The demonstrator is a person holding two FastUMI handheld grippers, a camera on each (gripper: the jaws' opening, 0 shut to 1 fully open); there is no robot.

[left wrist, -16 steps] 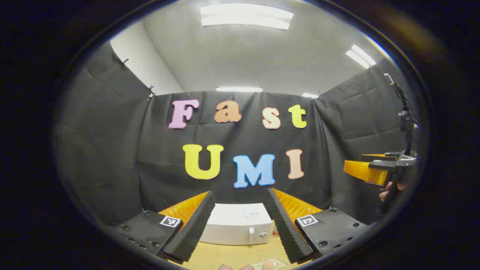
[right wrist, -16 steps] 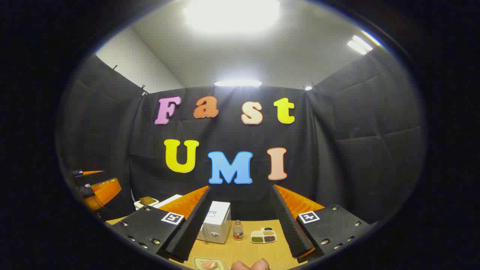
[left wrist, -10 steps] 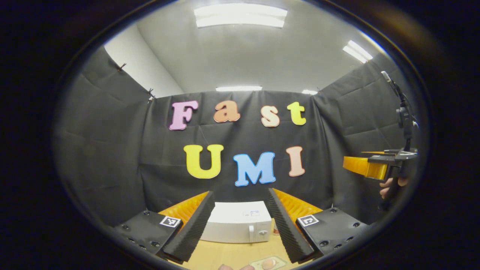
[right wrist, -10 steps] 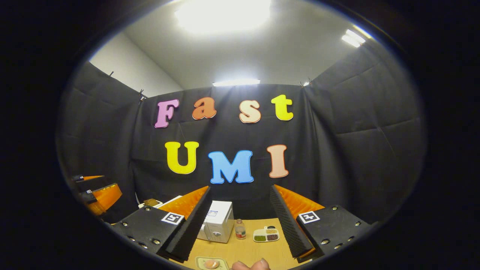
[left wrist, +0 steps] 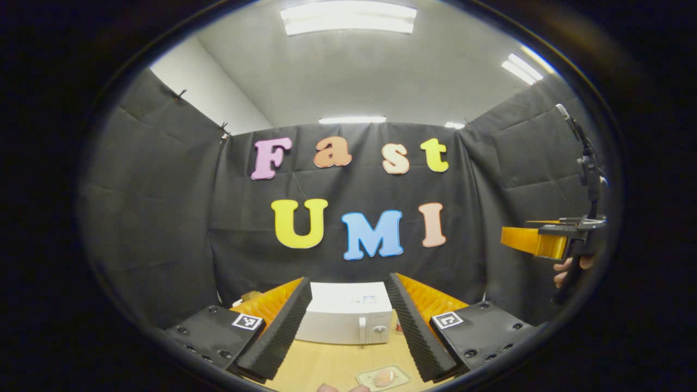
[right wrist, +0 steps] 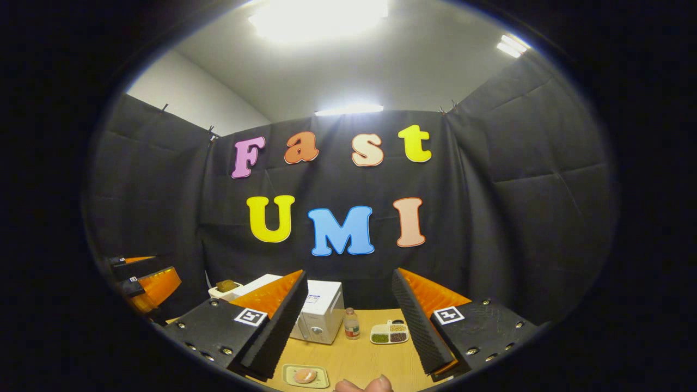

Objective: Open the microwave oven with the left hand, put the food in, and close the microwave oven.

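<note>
— Starting from nothing done, I judge: the microwave oven sits closed at the back of the tabletop.

— And the food?

— On its plate at the near edge. My left claw and right claw both hang wide, empty. Opening, loading and closing all remain.

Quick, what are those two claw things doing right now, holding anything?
Left gripper: open, holding nothing, aimed at the white box-shaped microwave oven.
Right gripper: open, holding nothing, above the light wooden table.
</note>
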